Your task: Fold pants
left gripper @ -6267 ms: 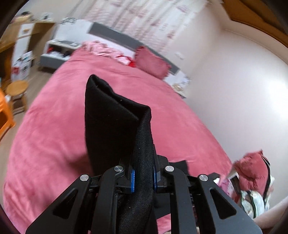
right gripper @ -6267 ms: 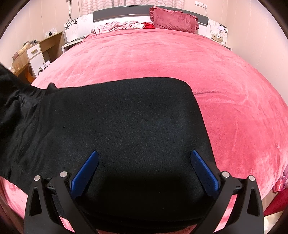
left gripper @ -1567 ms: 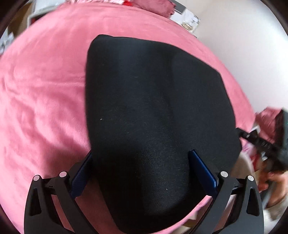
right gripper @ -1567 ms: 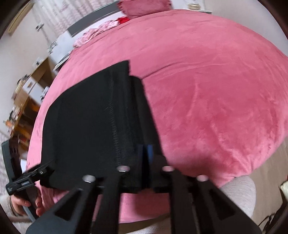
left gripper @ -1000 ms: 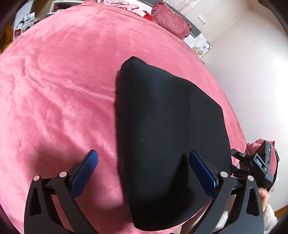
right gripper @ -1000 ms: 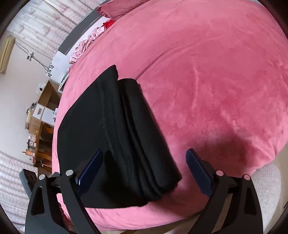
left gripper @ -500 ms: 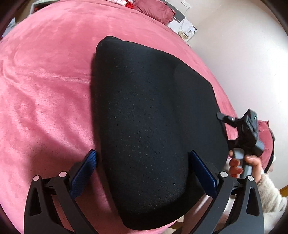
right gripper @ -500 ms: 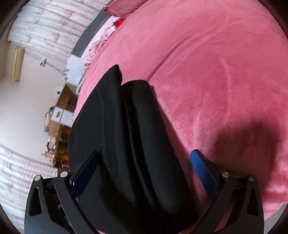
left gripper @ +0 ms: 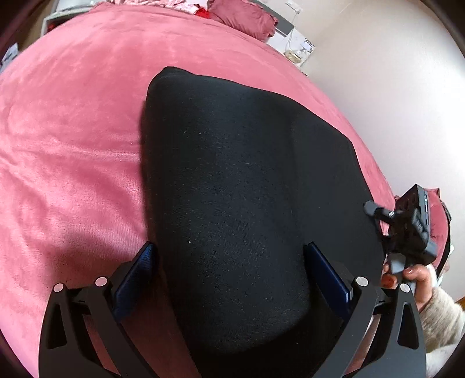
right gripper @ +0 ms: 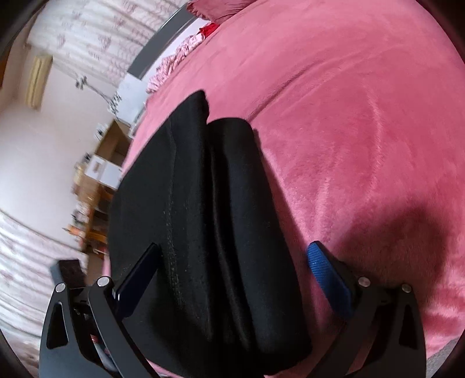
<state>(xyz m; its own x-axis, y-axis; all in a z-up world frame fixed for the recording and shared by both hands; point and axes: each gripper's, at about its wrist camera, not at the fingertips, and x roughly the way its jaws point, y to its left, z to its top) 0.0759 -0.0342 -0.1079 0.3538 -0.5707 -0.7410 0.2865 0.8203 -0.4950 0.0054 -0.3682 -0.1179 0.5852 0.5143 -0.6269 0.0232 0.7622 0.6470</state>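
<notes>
The pants lie folded into a thick black bundle on the pink bed, close to its near edge and toward the near right corner as the left wrist camera sees it. The bundle's long axis runs away from that near edge toward the head of the bed, where a dark red pillow sits.

The left gripper is released, its blue pads spread wide on either side of the bundle's near end; the cloth fills the gap between them, but I cannot tell whether either pad touches it. The right gripper is likewise spread wide and grasping nothing. It looks along the bundle from its right side, where the stacked layers and a stitched seam show as ridges running the same way as the long axis. Its right pad hangs over bare bed; its left pad is over the cloth.

Both grippers sit at the same near end of the bundle, the left one more squarely centred on it, so neither is clearly closer. Judging from the stacked layers, the folding looks done or nearly so, and any next move would be a press or a tidy of the near edge.

No brand, label or readable writing shows on the pants or the bed.
</notes>
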